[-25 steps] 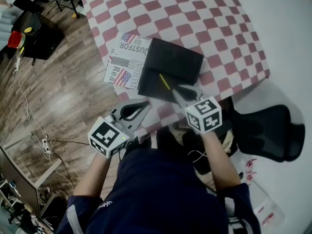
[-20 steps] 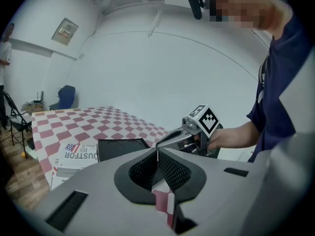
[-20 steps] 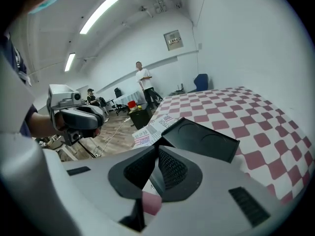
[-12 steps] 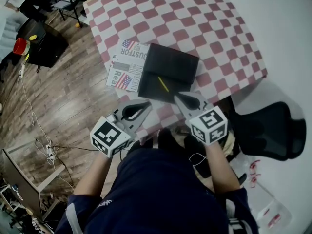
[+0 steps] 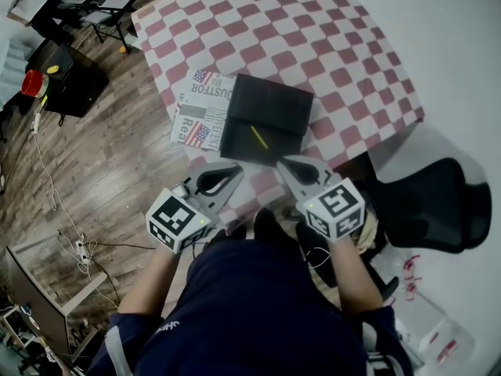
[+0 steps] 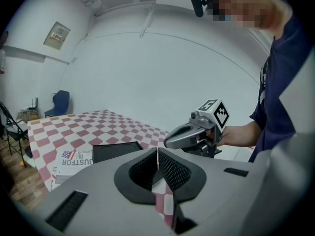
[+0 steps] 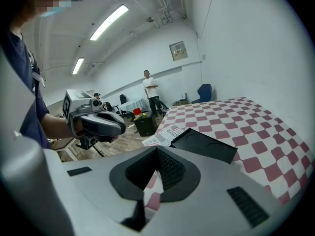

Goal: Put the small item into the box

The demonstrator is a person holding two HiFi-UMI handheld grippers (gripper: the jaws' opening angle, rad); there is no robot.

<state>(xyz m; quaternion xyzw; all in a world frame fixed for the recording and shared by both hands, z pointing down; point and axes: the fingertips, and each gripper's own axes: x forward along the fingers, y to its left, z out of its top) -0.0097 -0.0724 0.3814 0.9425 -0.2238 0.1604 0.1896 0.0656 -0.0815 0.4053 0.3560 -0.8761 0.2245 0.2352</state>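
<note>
The printed sheet (image 5: pixel 197 106) reads "USTFOR" and "Rea".

We see a brown wood-plank floor (image 5: pixel 102 155) to the left of the desk (image 5: pixel 313 37), which wears a red-and-white checked cloth. A black office chair (image 5: pixel 427 206) stands by the desk's near right corner. Cables (image 5: pixel 47 178) trail over the floor near a low black cabinet (image 5: pixel 66 73). The walls (image 7: pixel 236 43) are white; one carries a small framed picture (image 7: pixel 177 50), with a blue chair (image 7: pixel 203 92) below it. Long strip lights (image 7: pixel 109 21) glow on the ceiling.
</note>
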